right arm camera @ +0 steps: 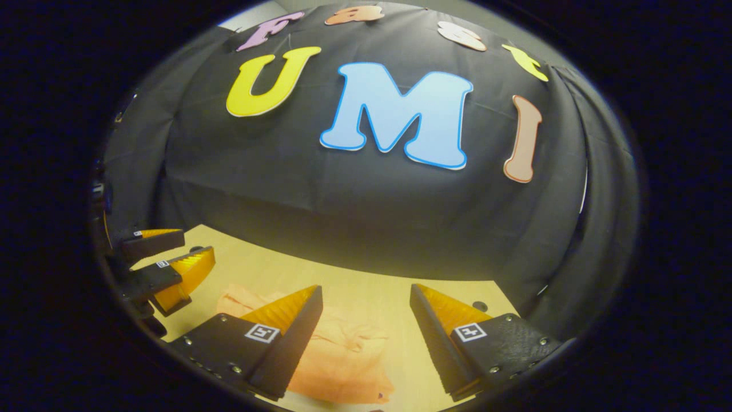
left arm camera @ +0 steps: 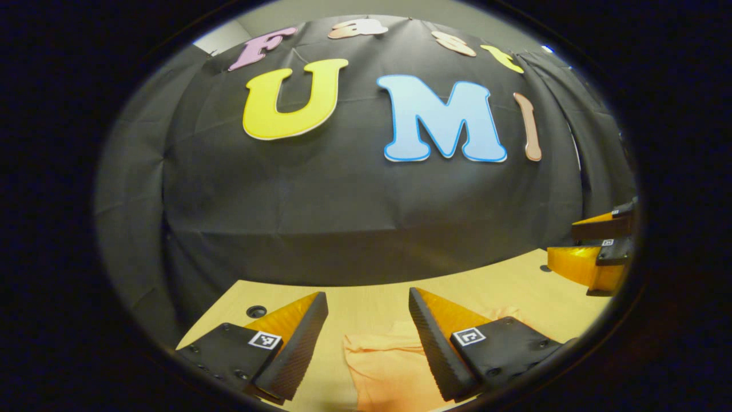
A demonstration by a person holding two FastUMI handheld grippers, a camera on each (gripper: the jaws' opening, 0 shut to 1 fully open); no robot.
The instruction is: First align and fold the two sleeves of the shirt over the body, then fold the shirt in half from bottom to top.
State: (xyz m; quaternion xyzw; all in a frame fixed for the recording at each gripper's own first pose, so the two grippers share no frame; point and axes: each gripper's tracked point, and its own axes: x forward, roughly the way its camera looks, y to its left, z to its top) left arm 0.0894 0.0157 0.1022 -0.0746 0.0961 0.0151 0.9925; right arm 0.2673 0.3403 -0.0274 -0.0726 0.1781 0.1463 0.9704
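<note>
Left gripper (left arm camera: pixel 367 297) (agape) above shirt (left arm camera: pixel 389 372).

Both views are dim, with the surface (left arm camera: pixel 366 297) the brightest area (a warm, even glow). Strong fisheye bending curves the edges, which darken toward the rim. Focus is sharp centrally; shadows are soft.

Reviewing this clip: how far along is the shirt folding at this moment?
Done: cannot confirm any fold; the shirt lies bunched on the table, partly hidden behind the fingers. In hand: nothing; the left gripper and right gripper are both open, with nothing between their fingers. Left: probably everything, both sleeve folds and the bottom-to-top fold, though the hidden part could hold a fold.
</note>
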